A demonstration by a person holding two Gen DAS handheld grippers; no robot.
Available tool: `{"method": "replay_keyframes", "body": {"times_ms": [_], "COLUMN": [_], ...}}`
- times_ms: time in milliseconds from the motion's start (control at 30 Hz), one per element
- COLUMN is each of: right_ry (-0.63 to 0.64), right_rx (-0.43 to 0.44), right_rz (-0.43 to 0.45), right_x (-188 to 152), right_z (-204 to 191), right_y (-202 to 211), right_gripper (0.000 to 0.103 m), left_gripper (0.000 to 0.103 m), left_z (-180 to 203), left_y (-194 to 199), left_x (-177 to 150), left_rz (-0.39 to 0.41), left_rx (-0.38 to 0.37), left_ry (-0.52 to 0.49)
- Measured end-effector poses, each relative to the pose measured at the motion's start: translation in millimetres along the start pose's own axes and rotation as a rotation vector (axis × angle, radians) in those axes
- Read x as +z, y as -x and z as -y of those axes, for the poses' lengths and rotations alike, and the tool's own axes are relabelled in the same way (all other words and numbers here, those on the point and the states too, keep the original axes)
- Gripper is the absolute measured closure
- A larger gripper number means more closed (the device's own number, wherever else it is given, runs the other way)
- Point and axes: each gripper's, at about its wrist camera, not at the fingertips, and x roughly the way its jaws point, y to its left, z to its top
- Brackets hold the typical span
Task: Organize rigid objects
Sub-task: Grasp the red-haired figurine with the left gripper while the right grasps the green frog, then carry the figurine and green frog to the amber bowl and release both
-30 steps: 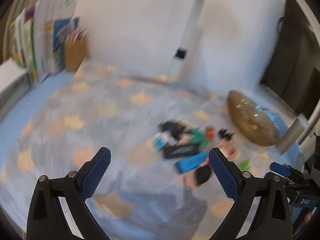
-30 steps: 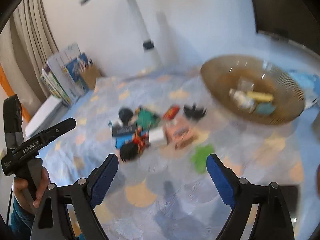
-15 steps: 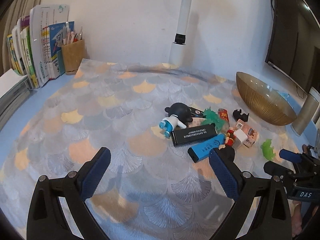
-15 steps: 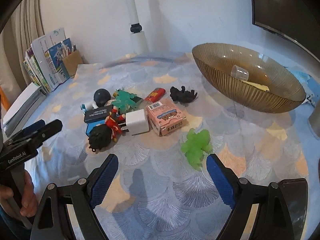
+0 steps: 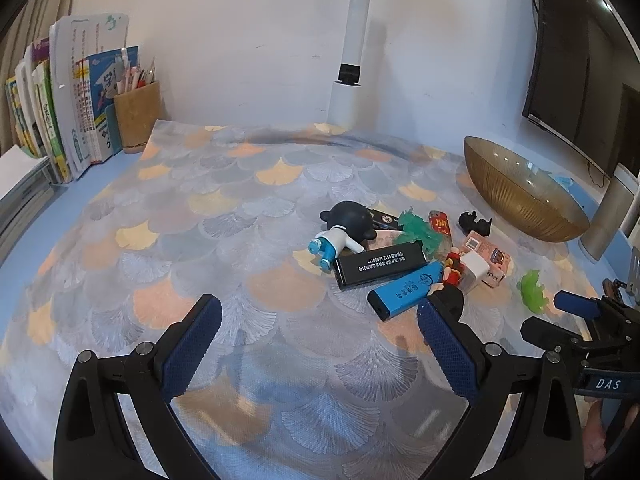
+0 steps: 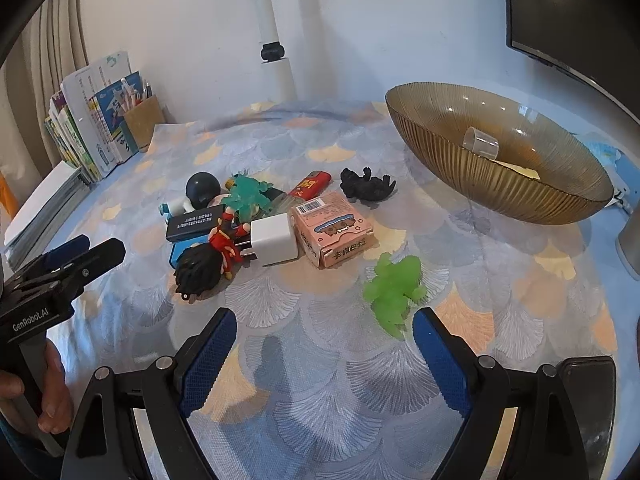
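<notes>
Both grippers hovered above a cloth printed with fan shapes, each with its jaws spread wide and nothing between them. The left gripper pointed toward the near edge of a cluster of small rigid objects; the right gripper stood just short of a green translucent figure that lay apart from the cluster, on its near right side. The cluster comprised a black rectangular bar lying across a blue bar, a dark-headed toy with blue feet, a white charger cube, a pink printed box, a red-suited doll with black hair, a red lighter and a black animal figure. An amber ribbed bowl stood to the right, well apart from the cluster, with a small clear cup and a flat pale piece inside it.
</notes>
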Motion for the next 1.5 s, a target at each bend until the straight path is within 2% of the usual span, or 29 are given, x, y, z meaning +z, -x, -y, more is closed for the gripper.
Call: {"method": "replay_keyframes", "body": {"times_ms": [133, 200, 267, 333, 400, 467, 533, 600, 767, 867, 900, 933, 967, 1033, 1133, 1233, 1367, 1500], "right_ry": [-0.002, -0.018, -0.086, -0.186, -0.215, -0.205, -0.192, -0.169, -0.088, -0.077, -0.066, -0.050, -0.023, 0.012, 0.064, 0.167, 0.247, 0.295], "right_rx": [0.003, 0.013, 0.069, 0.114, 0.084, 0.043, 0.040, 0.029, -0.097, -0.086, -0.087, -0.091, -0.106, -0.096, -0.006, 0.057, 0.117, 0.111], "right_rz": [0.000, 0.003, -0.016, -0.039, -0.053, -0.068, -0.091, -0.117, -0.156, -0.155, -0.153, -0.154, -0.150, -0.148, -0.117, -0.103, -0.156, -0.208], "right_x": [0.0, 0.6, 1.9, 3.1, 6.9, 10.9, 16.0, 21.6, 30.8, 30.6, 30.6, 30.4, 30.3, 28.5, 22.6, 16.7, 3.5, -16.7], "right_z": [0.7, 3.7, 15.0, 33.7, 46.2, 51.7, 52.3, 47.4, 36.9, 35.4, 33.3, 30.8, 26.3, 20.3, 7.7, -7.3, -13.7, -14.1], "right_y": [0.7, 3.4, 4.1, 3.6, 4.8, 4.3, 0.5, -7.4, -27.4, -32.9, -33.8, -34.6, -34.5, -33.0, -19.2, -1.0, 5.8, 3.1], "right_gripper": [0.014, 0.014, 0.014, 0.020, 0.028, 0.029, 0.032, 0.036, 0.050, 0.055, 0.063, 0.066, 0.066, 0.067, 0.067, 0.067, 0.067, 0.067], "left_gripper": [0.005, 0.015, 0.024, 0.026, 0.027, 0.027, 0.030, 0.043, 0.048, 0.059, 0.063, 0.067, 0.077, 0.077, 0.077, 0.078, 0.079, 0.079], "left_z": [1.3, 3.1, 5.7, 8.2, 17.5, 29.6, 42.6, 52.8, 72.6, 81.7, 84.4, 85.7, 84.1, 78.1, 68.6, 58.1, 47.0, 45.5], "left_y": [1.0, 1.0, -3.9, -9.9, -10.2, -11.4, -19.0, -29.4, -46.2, -52.0, -52.3, -52.4, -52.1, -50.6, -40.3, -24.0, -9.7, -10.6], "left_x": [0.0, 0.0, 1.6, 3.8, 6.8, 9.5, 11.7, 12.4, 13.8, 13.4, 13.0, 12.6, 12.6, 12.8, 10.5, 7.6, -1.4, -15.5], "left_rz": [0.003, 0.000, -0.043, -0.093, -0.105, -0.115, -0.144, -0.177, -0.216, -0.231, -0.224, -0.222, -0.223, -0.226, -0.208, -0.186, -0.174, -0.218], "left_rx": [-0.002, -0.006, -0.056, -0.140, -0.196, -0.222, -0.242, -0.260, -0.271, -0.274, -0.265, -0.255, -0.253, -0.277, -0.276, -0.279, -0.257, -0.275], "left_ry": [-0.008, -0.017, -0.030, -0.016, -0.031, -0.065, -0.093, -0.113, -0.158, -0.195, -0.213, -0.219, -0.214, -0.180, -0.124, -0.060, -0.003, -0.018]}}
